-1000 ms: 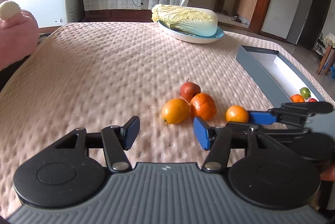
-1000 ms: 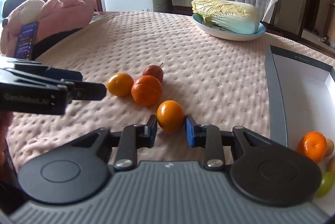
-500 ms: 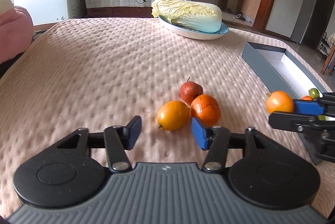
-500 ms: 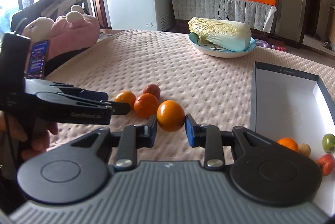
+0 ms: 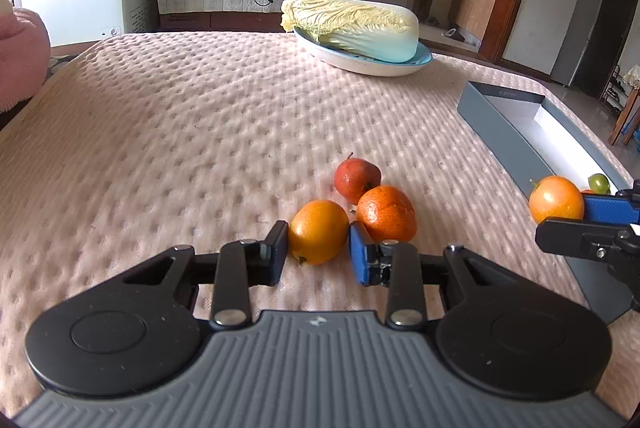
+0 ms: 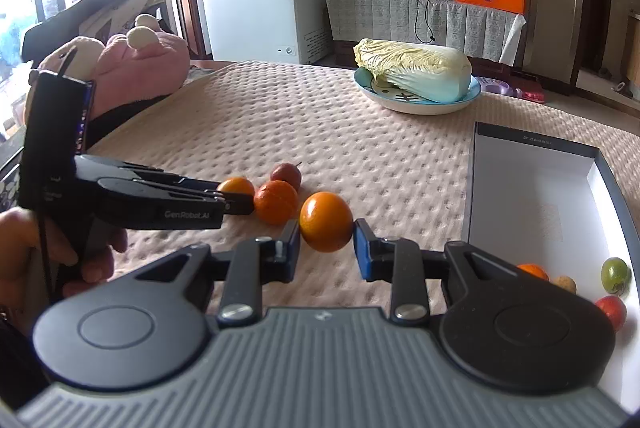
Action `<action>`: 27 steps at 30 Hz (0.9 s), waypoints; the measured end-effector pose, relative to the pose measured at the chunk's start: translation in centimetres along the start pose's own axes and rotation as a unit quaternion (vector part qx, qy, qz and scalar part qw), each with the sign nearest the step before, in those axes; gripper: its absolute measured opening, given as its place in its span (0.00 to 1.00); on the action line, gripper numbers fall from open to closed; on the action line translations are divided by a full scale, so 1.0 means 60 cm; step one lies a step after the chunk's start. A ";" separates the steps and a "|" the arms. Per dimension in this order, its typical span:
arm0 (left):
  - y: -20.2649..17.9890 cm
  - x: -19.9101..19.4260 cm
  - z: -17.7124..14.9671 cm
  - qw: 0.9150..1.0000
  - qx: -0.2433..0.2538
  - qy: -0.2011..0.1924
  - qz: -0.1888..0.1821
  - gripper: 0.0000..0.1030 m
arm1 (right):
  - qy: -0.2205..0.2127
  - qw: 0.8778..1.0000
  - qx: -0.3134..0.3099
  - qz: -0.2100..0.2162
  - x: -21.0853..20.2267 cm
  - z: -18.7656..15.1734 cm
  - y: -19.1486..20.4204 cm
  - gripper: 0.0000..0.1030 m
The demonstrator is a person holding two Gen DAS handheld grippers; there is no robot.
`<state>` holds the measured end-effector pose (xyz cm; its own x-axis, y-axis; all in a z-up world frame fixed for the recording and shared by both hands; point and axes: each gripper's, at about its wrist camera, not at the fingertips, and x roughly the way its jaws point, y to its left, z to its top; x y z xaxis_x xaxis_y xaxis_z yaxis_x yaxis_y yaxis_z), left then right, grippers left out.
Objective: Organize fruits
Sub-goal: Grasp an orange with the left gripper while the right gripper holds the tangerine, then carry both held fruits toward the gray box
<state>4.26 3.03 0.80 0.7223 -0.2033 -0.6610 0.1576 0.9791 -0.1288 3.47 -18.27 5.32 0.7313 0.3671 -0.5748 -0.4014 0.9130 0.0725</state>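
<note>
A yellow-orange fruit (image 5: 318, 232) lies on the pink quilted cover (image 5: 200, 131), between the fingers of my left gripper (image 5: 318, 242). Its jaws are closing, with the pads right at the fruit's sides. A rough orange (image 5: 386, 214) and a red fruit (image 5: 356, 179) lie just behind it. My right gripper (image 6: 326, 234) is shut on a smooth orange fruit (image 6: 326, 222) and holds it in the air beside the grey box (image 6: 536, 195). From the left wrist view that fruit (image 5: 556, 199) hangs at the box's near end. Several small fruits (image 6: 614, 274) lie inside the box.
A napa cabbage (image 5: 352, 27) lies on a blue-rimmed plate (image 5: 372, 65) at the far side. A pink plush toy (image 6: 132, 67) sits at the left edge. A hand (image 6: 24, 256) holds the left tool. A white freezer (image 6: 256, 3) stands behind.
My left gripper has moved forward and its jaws have narrowed around the yellow-orange fruit. My right gripper has lifted its orange fruit off the cover and carried it toward the box.
</note>
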 end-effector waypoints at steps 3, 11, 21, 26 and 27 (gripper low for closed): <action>-0.001 -0.004 0.000 1.000 0.002 0.003 0.003 0.37 | 0.001 1.000 -0.001 0.002 0.000 0.000 0.000 0.31; 0.005 -0.042 0.012 1.000 -0.001 -0.012 0.011 0.36 | -0.003 1.000 0.005 0.005 -0.001 0.004 0.001 0.31; -0.026 -0.072 0.026 1.000 0.010 -0.027 0.000 0.37 | -0.008 1.000 0.005 -0.005 -0.014 0.000 -0.005 0.31; -0.058 -0.071 0.031 0.999 0.022 -0.031 -0.009 0.37 | -0.014 1.000 0.011 -0.009 -0.026 0.001 -0.017 0.31; -0.064 -0.071 0.033 0.999 0.022 -0.031 -0.011 0.37 | -0.015 1.000 0.011 -0.009 -0.028 0.001 -0.019 0.31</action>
<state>1.91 0.12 5.55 0.7588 -0.2269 -0.6105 0.2028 0.9731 -0.1096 2.76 -19.92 6.25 0.7549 0.3552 -0.5514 -0.3756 0.9233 0.0805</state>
